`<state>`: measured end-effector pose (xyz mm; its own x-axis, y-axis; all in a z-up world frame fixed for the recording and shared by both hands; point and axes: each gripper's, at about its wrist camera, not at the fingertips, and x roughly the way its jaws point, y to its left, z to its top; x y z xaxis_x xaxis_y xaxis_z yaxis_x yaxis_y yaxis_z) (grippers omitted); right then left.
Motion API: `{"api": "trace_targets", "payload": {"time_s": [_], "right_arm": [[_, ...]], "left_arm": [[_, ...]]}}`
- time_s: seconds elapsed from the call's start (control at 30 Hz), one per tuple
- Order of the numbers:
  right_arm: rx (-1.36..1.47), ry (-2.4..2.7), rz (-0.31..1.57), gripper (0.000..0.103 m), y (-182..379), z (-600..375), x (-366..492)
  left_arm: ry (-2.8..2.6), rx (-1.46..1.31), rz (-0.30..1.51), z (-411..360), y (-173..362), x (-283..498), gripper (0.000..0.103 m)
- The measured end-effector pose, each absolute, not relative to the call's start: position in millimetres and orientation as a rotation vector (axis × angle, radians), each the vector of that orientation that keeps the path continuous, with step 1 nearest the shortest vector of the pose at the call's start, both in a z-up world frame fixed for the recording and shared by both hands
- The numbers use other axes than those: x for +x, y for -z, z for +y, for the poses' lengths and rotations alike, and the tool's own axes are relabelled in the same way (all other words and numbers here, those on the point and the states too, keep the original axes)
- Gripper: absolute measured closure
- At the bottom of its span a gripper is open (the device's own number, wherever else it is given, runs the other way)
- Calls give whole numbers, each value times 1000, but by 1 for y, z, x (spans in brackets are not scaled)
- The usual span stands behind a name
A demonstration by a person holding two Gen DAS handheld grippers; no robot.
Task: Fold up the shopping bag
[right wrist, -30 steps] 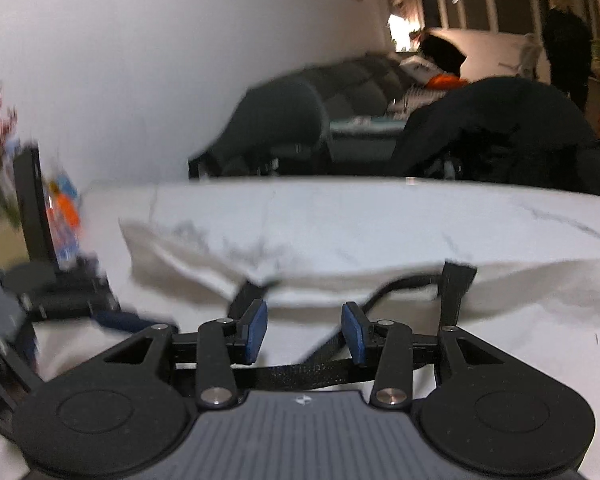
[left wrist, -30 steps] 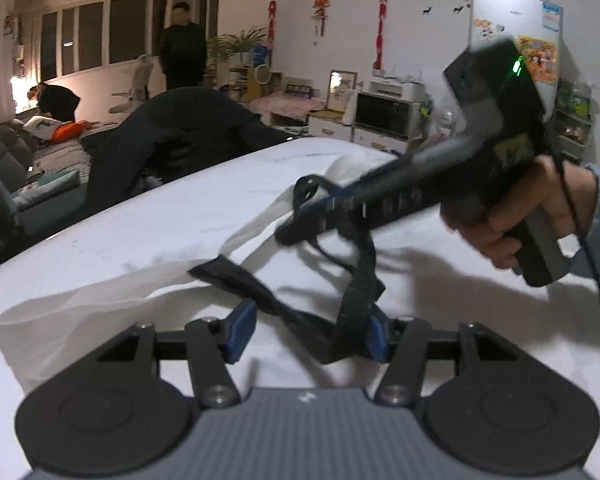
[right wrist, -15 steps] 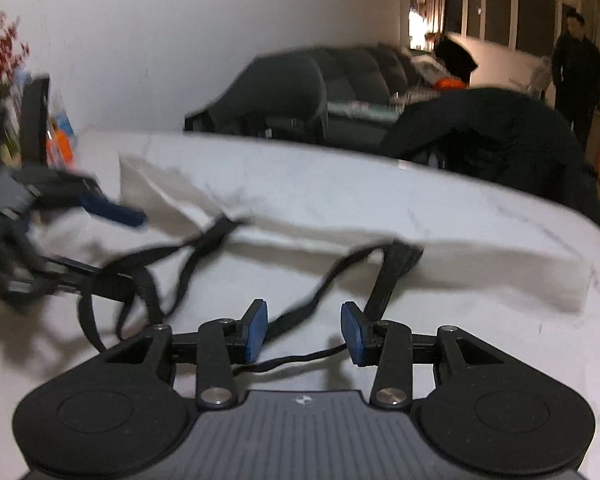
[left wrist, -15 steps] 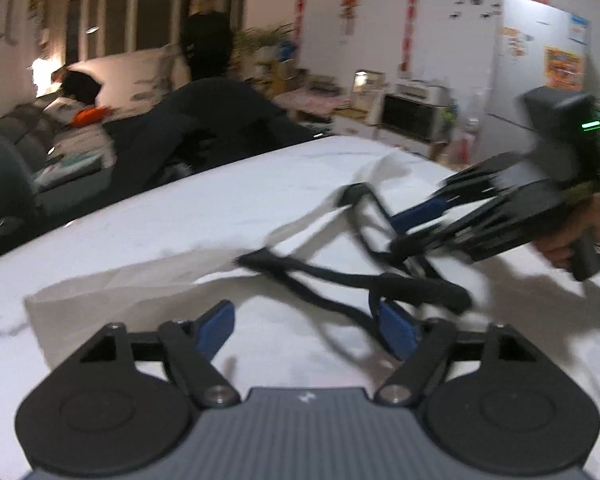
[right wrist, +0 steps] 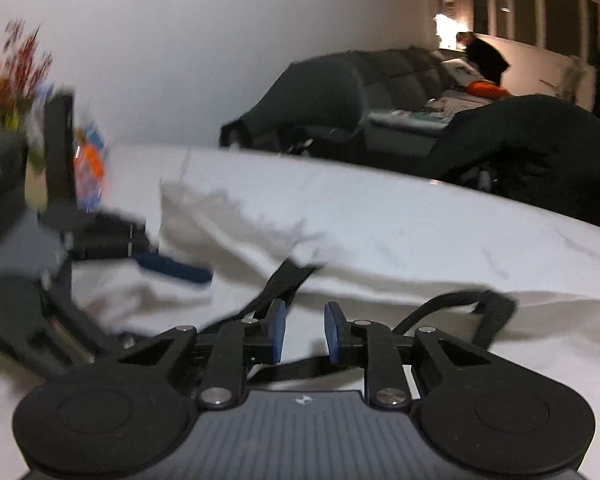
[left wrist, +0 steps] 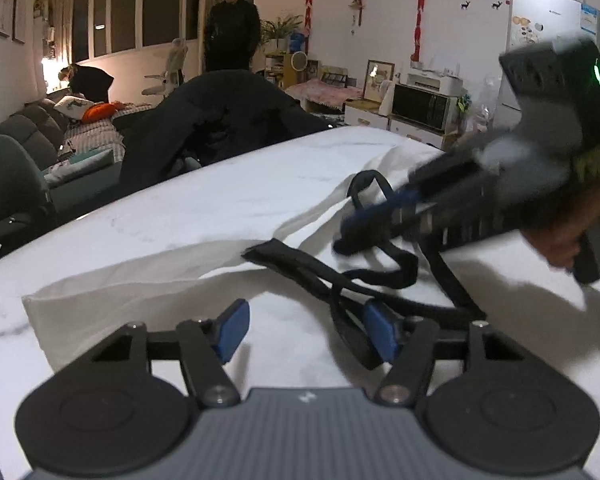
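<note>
White shopping bag (left wrist: 172, 280) — lies flat across the marble tabletop (left wrist: 228, 196), its long body running toward the far edge; whether anything is inside cannot be told. Its black straps (left wrist: 328, 276) trail loose over the near part of the tabletop in a tangle.

Left gripper (left wrist: 306, 330) — jaws wide apart, nothing between the blue pads (left wrist: 232, 328); one strap passes just beside the right-hand pad, touching or not cannot be told.

Right gripper (right wrist: 305, 330) — jaws narrow with a small gap, nothing clamped; a strap runs beneath the fingers. In the left view it shows blurred, tip low over the straps, held by a hand (left wrist: 580, 228).

Open room: bare marble beyond the bag up to the far edge, and more at the near left corner. A dark jacket (left wrist: 220, 120) hangs over a chair just past the far edge; a sofa (right wrist: 396, 76) stands further back.

Against half a second ago: the right gripper has swung back in over the straps, and the strap tangle sits bunched closer to the left gripper's right-hand pad; the bag body lies where it was.
</note>
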<state>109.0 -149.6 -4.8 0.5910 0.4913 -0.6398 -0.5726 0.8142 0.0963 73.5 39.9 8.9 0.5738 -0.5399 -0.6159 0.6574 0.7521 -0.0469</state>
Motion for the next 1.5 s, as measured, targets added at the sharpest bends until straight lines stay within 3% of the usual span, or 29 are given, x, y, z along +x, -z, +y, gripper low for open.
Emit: {"api": "trace_targets", "payload": {"time_s": [0.47,0.73,1.0,1.5], "right_arm": [[-325,-676,765,82,17,-177,73],[-329,-652,736,82,-4,-193,70],[-256,-583,655,82,-6,-173,97],[-191,-443,675,83,29,-145,175]], "left_arm": [[585,145,664,70,-13,89,36],[499,170,671,51,3,121,41],[434,80,658,52,11,136,42],[385,90,651,47,15,137,40]]}}
